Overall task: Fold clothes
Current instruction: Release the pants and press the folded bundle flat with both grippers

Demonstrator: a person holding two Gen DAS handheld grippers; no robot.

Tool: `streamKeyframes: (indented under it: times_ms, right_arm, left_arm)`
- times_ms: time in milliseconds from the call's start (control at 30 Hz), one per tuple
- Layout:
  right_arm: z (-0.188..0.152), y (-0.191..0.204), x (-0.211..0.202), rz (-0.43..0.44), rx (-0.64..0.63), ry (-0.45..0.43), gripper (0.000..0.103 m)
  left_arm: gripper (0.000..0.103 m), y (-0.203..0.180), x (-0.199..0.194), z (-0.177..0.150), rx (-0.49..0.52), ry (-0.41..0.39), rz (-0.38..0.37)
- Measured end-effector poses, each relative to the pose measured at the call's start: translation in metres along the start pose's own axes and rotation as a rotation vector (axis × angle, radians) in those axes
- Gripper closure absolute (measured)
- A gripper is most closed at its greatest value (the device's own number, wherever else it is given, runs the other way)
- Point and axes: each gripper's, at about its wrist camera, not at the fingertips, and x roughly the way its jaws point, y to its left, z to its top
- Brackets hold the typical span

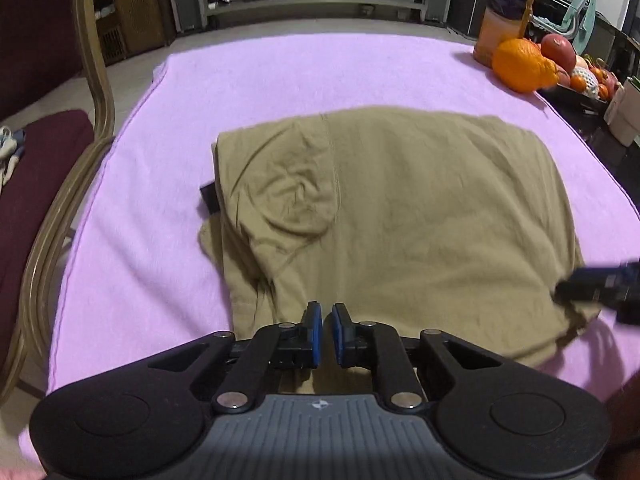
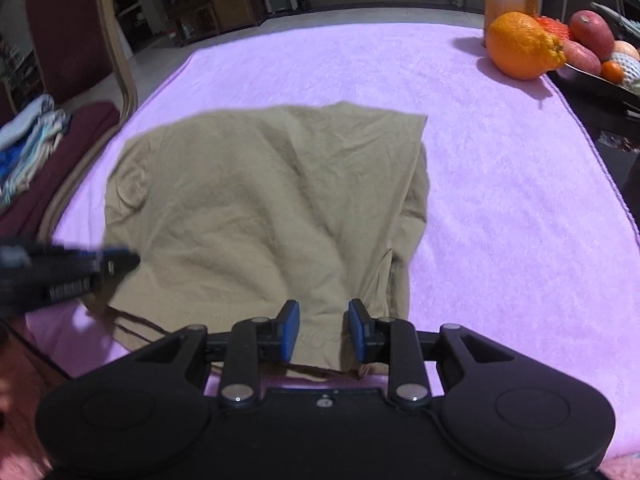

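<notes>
Lying folded, khaki shirt (image 1: 400, 208); left tool (image 1: 327, 320) nearly closed, right tool (image 2: 323, 320) wide.

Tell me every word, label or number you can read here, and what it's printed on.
Nothing can be read for certain.
Bottle: dark label with pale print, too blurred to read.
Left claw, seen from the right camera: a line of white print on its side, smeared by motion.
Left claw body: a small round emblem, no letters.
Khaki garment: a dark tag at its left edge, no visible print.
</notes>
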Motion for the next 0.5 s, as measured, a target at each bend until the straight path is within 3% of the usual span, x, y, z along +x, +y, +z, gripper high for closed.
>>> streamKeyframes:
  times_ms: [67, 167, 233, 333, 500]
  right_arm:
    - [0.009, -0.002, -0.015, 0.010, 0.035, -0.073, 0.077]
    - [0.030, -0.007, -0.025, 0.074, 0.134, -0.180, 0.096]
    - [0.046, -0.011, -0.025, 0.135, 0.216, -0.239, 0.096]
    - [0.063, -0.018, 0.004, 0.288, 0.382, -0.276, 0.092]
    - [0.081, 0.010, 0.064, 0.455, 0.319, -0.230, 0.092]
  left_arm:
    - [0.089, 0.000, -0.001, -0.002, 0.002, -0.002, 0.001]
    - [0.089, 0.000, -0.001, -0.003, 0.001, -0.004, 0.003]
    - [0.089, 0.000, -0.001, -0.003, -0.002, -0.005, 0.001]
    - [0.089, 0.000, -0.003, 0.001, -0.004, -0.006, -0.007]
    - [0.089, 0.002, -0.002, 0.001, -0.007, -0.005, -0.016]
